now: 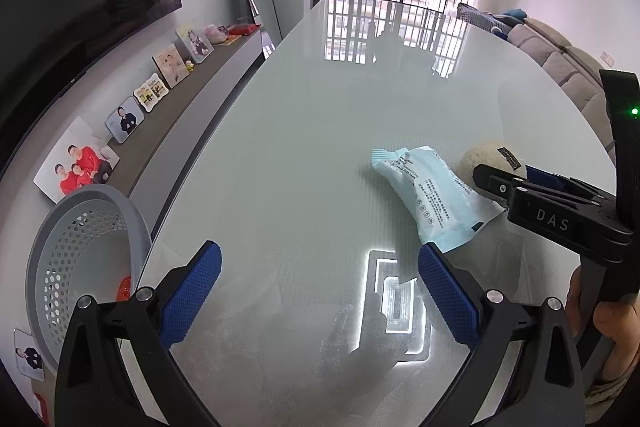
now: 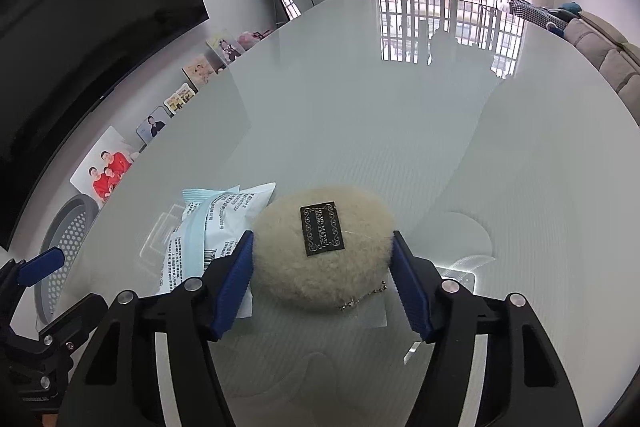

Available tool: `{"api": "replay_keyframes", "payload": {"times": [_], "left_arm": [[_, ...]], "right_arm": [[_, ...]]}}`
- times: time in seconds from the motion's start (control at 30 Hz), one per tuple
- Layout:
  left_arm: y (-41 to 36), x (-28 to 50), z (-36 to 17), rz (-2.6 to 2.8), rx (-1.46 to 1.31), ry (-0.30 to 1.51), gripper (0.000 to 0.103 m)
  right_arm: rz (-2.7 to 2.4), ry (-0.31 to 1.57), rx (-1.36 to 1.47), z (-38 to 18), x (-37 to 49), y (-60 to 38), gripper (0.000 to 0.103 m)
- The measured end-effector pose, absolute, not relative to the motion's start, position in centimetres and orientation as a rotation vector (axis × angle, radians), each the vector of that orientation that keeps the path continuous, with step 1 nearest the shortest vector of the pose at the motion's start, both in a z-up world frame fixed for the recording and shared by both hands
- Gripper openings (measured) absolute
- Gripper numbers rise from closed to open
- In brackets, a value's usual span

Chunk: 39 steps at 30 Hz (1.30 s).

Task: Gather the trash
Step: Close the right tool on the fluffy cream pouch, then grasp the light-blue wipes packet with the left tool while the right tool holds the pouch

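Right claw (image 2: 322, 277) straddles the fluffy cream pouch (image 2: 320, 251) on the glossy surface (image 2: 400, 127), blue pads at both flanks; whether they press in, hard to say. Beside the pouch, touching it, lies the pale blue wrapper (image 1: 428, 195). Left claw (image 1: 320, 291) hangs wide open over bare glass, holding nothing. Grey perforated basket (image 1: 80, 247) waits off the surface's left edge.

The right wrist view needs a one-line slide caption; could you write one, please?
Right claw straddles a fluffy cream pouch beside a pale blue wrapper on the glossy table.
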<state>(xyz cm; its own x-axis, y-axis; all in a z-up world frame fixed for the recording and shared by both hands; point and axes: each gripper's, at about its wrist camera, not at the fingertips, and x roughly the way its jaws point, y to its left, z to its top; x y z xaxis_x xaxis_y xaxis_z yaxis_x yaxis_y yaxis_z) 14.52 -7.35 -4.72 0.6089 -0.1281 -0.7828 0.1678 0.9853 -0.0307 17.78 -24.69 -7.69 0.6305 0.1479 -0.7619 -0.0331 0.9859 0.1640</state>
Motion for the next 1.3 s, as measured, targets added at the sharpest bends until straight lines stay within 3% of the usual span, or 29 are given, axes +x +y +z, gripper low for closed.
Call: {"api": "replay_keyframes", "payload": {"times": [0.43,1.03,1.13,1.3], "left_arm": [[-11.7,17.5,-4.1,-0.233,0.048,0.904,0.097],[-15.5,21.5,-7.5,-0.243,0.064,1.013,0.096],[-15.6,21.4,-7.6,-0.256,0.066,1.004,0.087],[-15.9,20.7,-7.8,-0.28,0.079,0.997,0.058]], "right_arm": [[0.011,0.805,0.219,-5.6,15.9,-30.3,0.064],[-0.027,0.78,0.28,-5.1,15.3,-32.8,0.064],[-0.025,0.78,0.277,-5.1,15.3,-32.7,0.064],[-0.02,0.775,0.274,-5.0,15.3,-32.7,0.064]]}}
